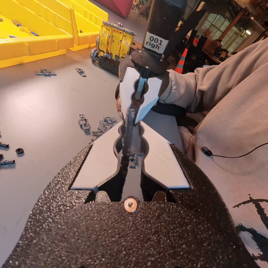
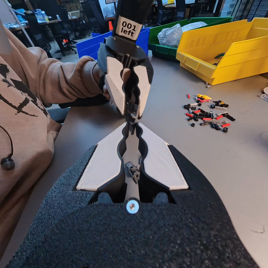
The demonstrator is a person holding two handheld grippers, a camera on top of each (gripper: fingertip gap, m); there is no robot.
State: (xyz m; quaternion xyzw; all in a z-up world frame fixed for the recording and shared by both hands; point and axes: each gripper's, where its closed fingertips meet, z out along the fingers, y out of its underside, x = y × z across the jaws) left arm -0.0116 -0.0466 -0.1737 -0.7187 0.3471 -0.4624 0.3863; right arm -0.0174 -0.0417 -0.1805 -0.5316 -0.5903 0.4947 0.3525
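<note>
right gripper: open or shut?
Shut on a small dark brick piece. The right gripper has its fingers pinched at the tips around it, meeting the left gripper.

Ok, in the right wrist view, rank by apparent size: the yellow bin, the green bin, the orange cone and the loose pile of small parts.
1. yellow bin, though it's nearest.
2. green bin.
3. pile of small parts.
4. orange cone, far off, so true size unsure.

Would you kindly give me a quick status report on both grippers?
Left gripper and right gripper tip to tip above the table, both shut on one dark link strip. Loose grey pieces below. Nothing between them.
</note>
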